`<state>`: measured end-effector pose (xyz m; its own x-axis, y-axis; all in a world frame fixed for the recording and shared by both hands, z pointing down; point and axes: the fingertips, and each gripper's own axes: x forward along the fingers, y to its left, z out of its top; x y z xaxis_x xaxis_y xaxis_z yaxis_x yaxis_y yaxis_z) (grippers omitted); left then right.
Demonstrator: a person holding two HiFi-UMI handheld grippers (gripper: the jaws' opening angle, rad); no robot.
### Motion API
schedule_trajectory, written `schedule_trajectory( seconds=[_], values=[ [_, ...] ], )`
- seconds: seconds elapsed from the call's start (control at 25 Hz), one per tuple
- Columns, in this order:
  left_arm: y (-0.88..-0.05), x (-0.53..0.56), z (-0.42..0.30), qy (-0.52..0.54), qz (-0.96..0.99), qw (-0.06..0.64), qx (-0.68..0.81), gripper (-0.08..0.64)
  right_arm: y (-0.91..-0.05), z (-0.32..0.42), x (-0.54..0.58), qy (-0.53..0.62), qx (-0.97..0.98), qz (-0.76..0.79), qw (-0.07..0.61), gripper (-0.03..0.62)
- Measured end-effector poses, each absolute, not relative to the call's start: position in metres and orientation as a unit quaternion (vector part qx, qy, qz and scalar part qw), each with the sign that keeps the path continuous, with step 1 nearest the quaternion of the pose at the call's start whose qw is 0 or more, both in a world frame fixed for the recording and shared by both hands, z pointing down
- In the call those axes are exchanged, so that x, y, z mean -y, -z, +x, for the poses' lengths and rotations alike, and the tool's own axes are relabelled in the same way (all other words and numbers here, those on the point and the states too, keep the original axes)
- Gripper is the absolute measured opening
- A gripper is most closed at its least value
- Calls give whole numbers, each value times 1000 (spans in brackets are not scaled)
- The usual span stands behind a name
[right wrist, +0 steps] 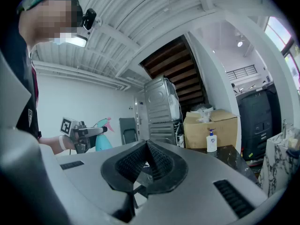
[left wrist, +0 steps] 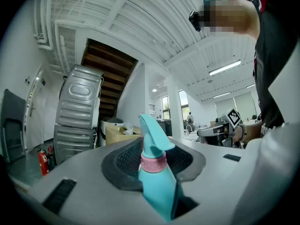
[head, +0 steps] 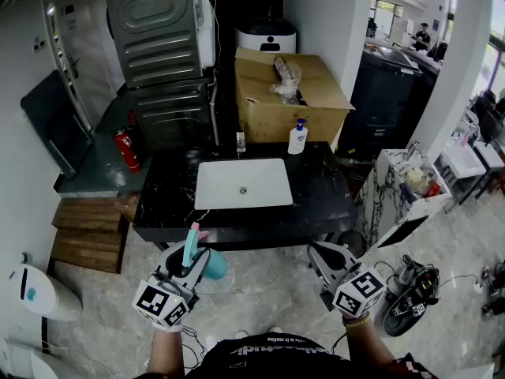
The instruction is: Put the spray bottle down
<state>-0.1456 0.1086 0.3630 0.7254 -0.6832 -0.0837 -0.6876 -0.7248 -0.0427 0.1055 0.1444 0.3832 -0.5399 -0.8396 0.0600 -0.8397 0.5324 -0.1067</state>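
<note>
The left gripper (head: 186, 268) pinches the bottle (left wrist: 157, 175) near its neck. The bottle stands up, nozzle on top. The counter (head: 323, 189) lies just ahead of this hand. The right gripper (right wrist: 147, 149) looks pressed shut and empty.

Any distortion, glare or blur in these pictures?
Head view: fisheye bends straight edges, window at right blown out. Left gripper view: strong barrel distortion, dark corners, spray bottle sharp up close. Right gripper view: same dark corners, ceiling lamp glares at upper left.
</note>
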Motion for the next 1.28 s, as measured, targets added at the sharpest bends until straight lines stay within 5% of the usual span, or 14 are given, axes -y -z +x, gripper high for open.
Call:
schedule_trajectory(
  seconds=[1.28],
  values=[
    [-373,-108,-127,-10,-924,31,-380,147,-406,111,-148,-89,895,438,5,40]
  ],
)
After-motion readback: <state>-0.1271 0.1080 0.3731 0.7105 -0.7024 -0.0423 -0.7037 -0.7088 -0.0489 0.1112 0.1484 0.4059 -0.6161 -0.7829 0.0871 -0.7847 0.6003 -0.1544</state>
